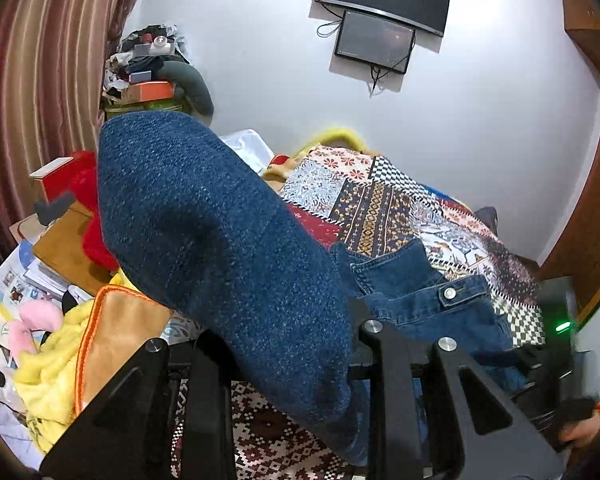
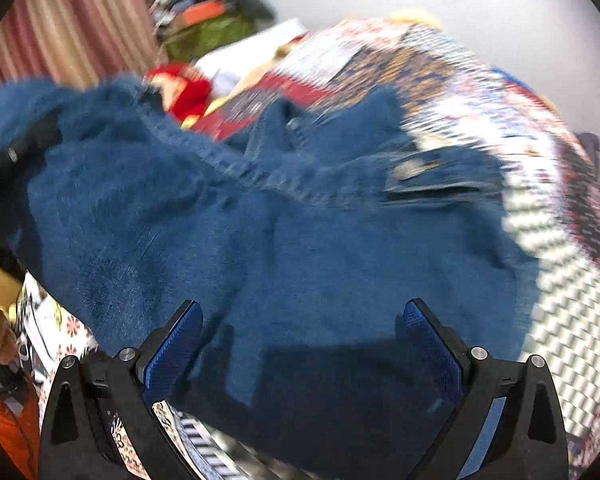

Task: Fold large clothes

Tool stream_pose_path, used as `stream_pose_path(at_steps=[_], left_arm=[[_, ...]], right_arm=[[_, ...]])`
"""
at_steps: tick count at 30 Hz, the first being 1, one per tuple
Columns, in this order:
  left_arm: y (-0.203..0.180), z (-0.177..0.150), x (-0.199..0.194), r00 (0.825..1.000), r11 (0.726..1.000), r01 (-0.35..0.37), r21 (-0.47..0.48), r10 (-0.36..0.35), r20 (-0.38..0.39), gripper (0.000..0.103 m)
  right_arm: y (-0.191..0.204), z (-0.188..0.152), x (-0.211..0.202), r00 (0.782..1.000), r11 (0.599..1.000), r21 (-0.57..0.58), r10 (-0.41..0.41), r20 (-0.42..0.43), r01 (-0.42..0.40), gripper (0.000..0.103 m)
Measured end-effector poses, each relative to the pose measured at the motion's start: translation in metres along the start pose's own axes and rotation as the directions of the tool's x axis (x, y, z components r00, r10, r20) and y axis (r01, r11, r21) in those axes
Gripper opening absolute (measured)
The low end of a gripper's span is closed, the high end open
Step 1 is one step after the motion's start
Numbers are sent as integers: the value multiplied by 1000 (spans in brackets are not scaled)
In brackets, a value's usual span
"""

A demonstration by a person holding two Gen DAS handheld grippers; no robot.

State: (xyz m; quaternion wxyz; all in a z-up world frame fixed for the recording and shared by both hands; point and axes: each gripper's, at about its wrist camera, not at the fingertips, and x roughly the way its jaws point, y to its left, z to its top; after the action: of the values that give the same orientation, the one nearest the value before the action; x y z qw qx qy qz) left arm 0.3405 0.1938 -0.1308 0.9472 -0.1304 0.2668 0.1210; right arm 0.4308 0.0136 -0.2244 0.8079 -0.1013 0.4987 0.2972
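Note:
A blue denim jacket [image 2: 300, 248] lies on a patchwork bedspread [image 1: 400, 200]. In the left wrist view my left gripper [image 1: 296, 360] is shut on a fold of the jacket [image 1: 220, 240] and holds it lifted, so the denim rises up and away between the fingers. The jacket's collar and a metal button [image 1: 449, 293] lie to the right. In the blurred right wrist view my right gripper [image 2: 300, 340] is open, its blue pads [image 2: 432, 352] wide apart just above the jacket's body. The left gripper [image 2: 16, 156] shows at the far left, in the cloth.
A cluttered pile of boxes and clothes [image 1: 148, 76] stands by the striped curtain [image 1: 32, 92]. Yellow cloth [image 1: 48, 380], a tan cushion [image 1: 120, 340] and papers lie at the left. Two screens [image 1: 380, 12] hang on the white wall. A wooden door [image 1: 592, 200] is at the right.

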Motion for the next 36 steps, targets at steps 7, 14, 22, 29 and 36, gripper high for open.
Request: stream_pose_path(at_steps=[7,14,22,29,36], left_arm=[[-33,-6,13,1000,994,-20,112,20,0,26],[-112,5,24,997,963,45,266,-59,43,26],[-206,-31,18,983,846,159,510,-182,-4,26],[-252,-103,14,975,649,221,728,-172,-142,25],[-237,-147,12,957,553,282,784,-104,-271,30]], right_arm=[[24,-4,44,998,997,-75,-5,-66,0,103],[-28,-12,-2,982,982,88,176,-67,-170,102],[-147,-68,-110,996,937,342,54,66,-74,102],[-197,-115,-185,987,894,447,-101,125,35,102],[-186,-137,-205,983,888,460,-90,158,7,102]])
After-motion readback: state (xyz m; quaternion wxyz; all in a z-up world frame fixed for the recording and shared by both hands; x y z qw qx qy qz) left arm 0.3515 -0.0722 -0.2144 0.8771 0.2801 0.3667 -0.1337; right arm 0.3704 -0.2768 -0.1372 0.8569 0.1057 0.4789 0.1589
